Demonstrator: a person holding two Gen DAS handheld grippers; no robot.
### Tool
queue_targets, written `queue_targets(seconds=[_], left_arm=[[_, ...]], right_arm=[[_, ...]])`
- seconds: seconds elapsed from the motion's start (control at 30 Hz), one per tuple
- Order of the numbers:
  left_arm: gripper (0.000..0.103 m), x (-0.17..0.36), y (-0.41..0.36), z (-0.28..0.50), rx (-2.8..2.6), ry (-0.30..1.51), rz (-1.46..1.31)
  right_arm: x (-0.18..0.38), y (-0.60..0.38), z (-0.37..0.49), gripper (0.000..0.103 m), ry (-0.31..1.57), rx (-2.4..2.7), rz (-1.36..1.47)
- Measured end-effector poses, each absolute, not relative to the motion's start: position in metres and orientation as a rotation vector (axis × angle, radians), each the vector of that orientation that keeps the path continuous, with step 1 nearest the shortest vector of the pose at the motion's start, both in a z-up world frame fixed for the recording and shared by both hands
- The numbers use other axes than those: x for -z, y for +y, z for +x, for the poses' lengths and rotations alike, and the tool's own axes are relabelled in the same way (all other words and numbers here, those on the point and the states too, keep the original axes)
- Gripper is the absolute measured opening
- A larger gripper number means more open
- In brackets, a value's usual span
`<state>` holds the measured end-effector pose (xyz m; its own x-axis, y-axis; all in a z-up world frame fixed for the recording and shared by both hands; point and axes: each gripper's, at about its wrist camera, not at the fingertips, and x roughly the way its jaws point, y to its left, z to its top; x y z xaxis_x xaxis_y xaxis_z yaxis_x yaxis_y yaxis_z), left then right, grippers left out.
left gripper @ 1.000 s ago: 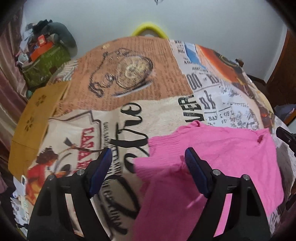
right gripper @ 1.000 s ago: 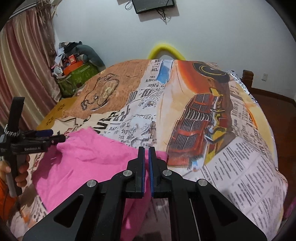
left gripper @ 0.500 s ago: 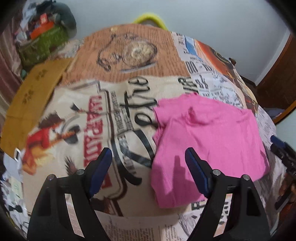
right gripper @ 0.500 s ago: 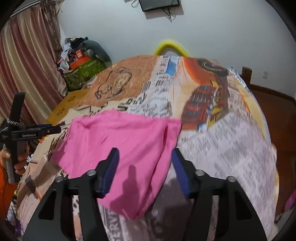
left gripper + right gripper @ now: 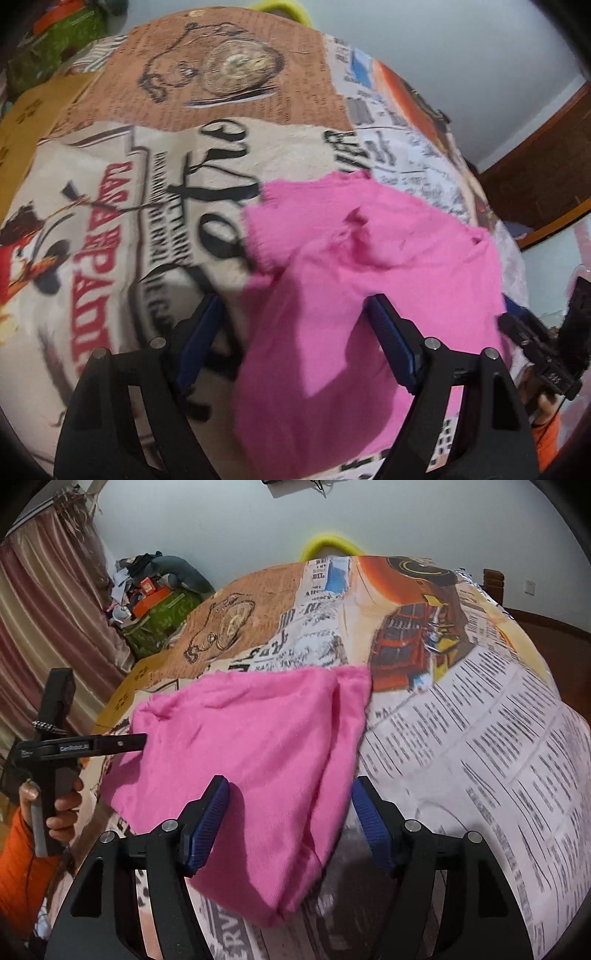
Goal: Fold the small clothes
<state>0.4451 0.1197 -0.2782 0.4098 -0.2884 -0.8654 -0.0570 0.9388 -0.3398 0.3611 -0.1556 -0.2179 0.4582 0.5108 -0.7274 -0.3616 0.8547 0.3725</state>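
A small pink garment (image 5: 351, 277) lies folded on the printed bedspread (image 5: 155, 206); it also shows in the right wrist view (image 5: 255, 746). My left gripper (image 5: 295, 339) is open and empty, hovering over the garment's near left part. My right gripper (image 5: 290, 823) is open and empty, over the garment's near right corner. The left gripper tool shows in the right wrist view (image 5: 110, 744) at the garment's left edge, and the right tool shows in the left wrist view (image 5: 535, 343) at its right edge.
A green bag with clutter (image 5: 159, 616) sits by the curtain (image 5: 44, 627) at the far left. A yellow sheet (image 5: 33, 110) lies at the bed's left edge. A yellow curved object (image 5: 328, 542) rises behind the bed. A wooden door frame (image 5: 535, 177) is right.
A second ago my right gripper was shut on the garment's edge; it has let go and opened. The garment now lies flat, and both grippers have dropped closer over it.
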Motion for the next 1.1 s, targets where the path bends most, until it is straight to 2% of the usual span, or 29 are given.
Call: queue_targets(seconds=[0.1, 0.2, 0.27, 0.3, 0.33, 0.37, 0.43, 0.57, 0.87, 1.1], left_arm=[[0.08, 0.278, 0.11, 0.452, 0.184, 1.14, -0.32], [0.072, 0.279, 0.102, 0.455, 0.185, 1.13, -0.291], [0.058, 0.278, 0.102, 0.455, 0.185, 1.122, -0.299], [0.054, 0.278, 0.103, 0.456, 0.187, 1.12, -0.309], [0.042, 0.277, 0.104, 0.456, 0.201, 1.121, -0.324], [0.031, 0.277, 0.104, 0.455, 0.209, 1.122, -0.335], [0.026, 0.275, 0.105, 0.453, 0.217, 1.124, -0.357], [0.021, 0.264, 0.103, 0.444, 0.201, 1.105, -0.338], [0.02, 0.196, 0.111, 0.397, 0.156, 0.963, -0.244], [0.02, 0.152, 0.15, 0.354, 0.094, 0.888, -0.221]], right_arm=[[0.223, -0.15, 0.368, 0.065, 0.964, -0.554, 0.182], [0.229, -0.145, 0.373, 0.055, 0.957, -0.547, 0.19], [0.23, -0.145, 0.375, 0.034, 0.952, -0.55, 0.212], [0.232, -0.146, 0.377, 0.029, 0.959, -0.558, 0.239], [0.233, -0.146, 0.378, 0.022, 0.963, -0.562, 0.253], [0.233, -0.146, 0.378, 0.017, 0.964, -0.563, 0.259], [0.23, -0.145, 0.375, 0.012, 0.953, -0.563, 0.238], [0.221, -0.142, 0.369, 0.009, 0.936, -0.573, 0.204], [0.167, -0.132, 0.345, 0.008, 0.84, -0.621, 0.163], [0.133, -0.096, 0.322, 0.008, 0.784, -0.679, 0.128]])
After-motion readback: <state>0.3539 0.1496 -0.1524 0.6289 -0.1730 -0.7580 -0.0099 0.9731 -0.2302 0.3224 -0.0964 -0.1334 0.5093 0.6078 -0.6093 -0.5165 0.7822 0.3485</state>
